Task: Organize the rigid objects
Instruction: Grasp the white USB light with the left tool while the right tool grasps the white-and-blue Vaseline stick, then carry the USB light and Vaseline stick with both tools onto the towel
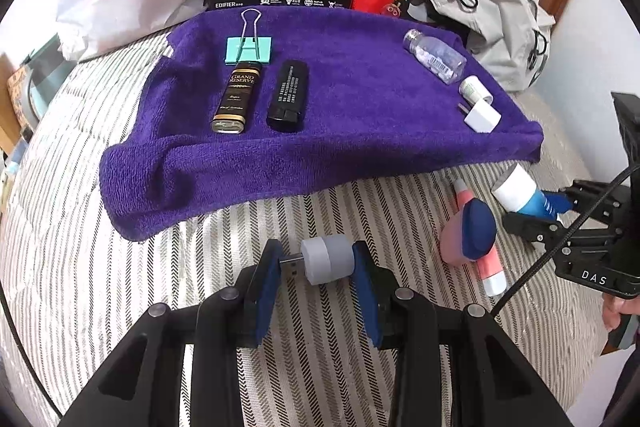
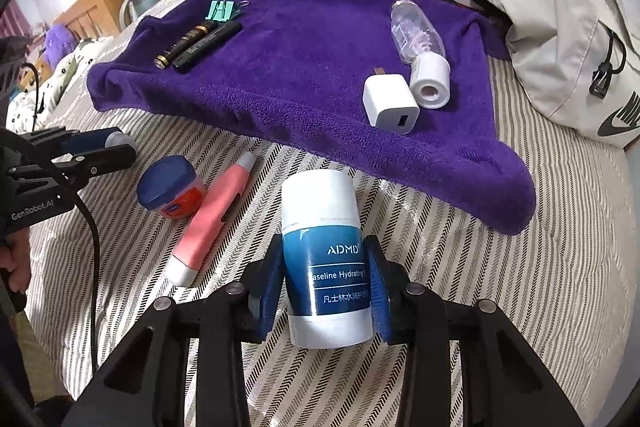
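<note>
Over the striped bed (image 1: 120, 227), the left gripper (image 1: 316, 263) clamps a grey USB plug (image 1: 326, 259), the right gripper (image 2: 326, 279) a blue-and-white tube (image 2: 328, 259), near the purple towel (image 1: 340, 131).

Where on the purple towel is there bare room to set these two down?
The towel's middle is bare, between the black stick and the white charger. Its front edge is free too. Crowded: the left row by the binder clip, and the right cluster around the pill bottle.

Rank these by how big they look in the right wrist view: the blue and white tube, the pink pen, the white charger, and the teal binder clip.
1. Blue and white tube, though it is nearest the camera, inside the right gripper, so that inflates it.
2. Pink pen.
3. White charger.
4. Teal binder clip, farthest away, so its true rank is unsure.
</note>
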{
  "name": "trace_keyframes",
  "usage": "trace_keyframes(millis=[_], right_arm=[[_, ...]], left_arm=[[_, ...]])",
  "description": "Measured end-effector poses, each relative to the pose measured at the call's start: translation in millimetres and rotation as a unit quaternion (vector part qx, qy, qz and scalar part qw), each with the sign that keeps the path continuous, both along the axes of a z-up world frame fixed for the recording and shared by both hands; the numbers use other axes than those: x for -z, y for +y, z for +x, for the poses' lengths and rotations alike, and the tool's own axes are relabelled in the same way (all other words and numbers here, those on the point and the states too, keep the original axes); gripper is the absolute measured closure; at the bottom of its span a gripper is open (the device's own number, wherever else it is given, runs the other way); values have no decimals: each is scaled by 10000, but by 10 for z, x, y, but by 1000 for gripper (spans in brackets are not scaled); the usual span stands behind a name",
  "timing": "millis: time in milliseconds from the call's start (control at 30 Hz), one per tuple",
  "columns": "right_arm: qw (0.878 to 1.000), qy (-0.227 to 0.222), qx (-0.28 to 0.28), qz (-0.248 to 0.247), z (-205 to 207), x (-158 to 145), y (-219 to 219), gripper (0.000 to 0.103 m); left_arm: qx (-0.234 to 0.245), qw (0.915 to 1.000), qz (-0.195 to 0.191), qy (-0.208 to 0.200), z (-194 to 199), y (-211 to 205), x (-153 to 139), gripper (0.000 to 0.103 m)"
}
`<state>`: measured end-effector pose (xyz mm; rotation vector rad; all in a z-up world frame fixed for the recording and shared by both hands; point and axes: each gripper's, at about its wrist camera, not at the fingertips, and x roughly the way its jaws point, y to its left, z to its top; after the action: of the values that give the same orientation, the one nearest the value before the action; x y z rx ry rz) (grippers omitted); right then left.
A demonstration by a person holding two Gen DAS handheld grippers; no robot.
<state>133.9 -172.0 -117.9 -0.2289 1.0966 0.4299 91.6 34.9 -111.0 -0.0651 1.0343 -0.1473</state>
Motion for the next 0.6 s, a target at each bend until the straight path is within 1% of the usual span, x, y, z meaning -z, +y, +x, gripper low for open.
trace_keyframes(millis=[200,267,400,533,600], right_arm=[[9998,89,16,184,-51,-57,-117,66],[9997,61,42,233,-72,-93,-161,66],[9992,16,32,391,-95,-167,-227,67],[9982,-60,-6,592,-124,-247,-292,67],[9984,-45,-41,557,-139,-230,-298,67]], left_arm=[[-58,9999,-113,109,-21,65,-20,69],[-95,9999,-94,93,-37,82,-42,69],[-111,9997,-220,36,-71,117,-132,69],[-103,9998,-148,-45,-85,115,-252,69],[-102,9998,-121,-84,-84,117,-310,69]])
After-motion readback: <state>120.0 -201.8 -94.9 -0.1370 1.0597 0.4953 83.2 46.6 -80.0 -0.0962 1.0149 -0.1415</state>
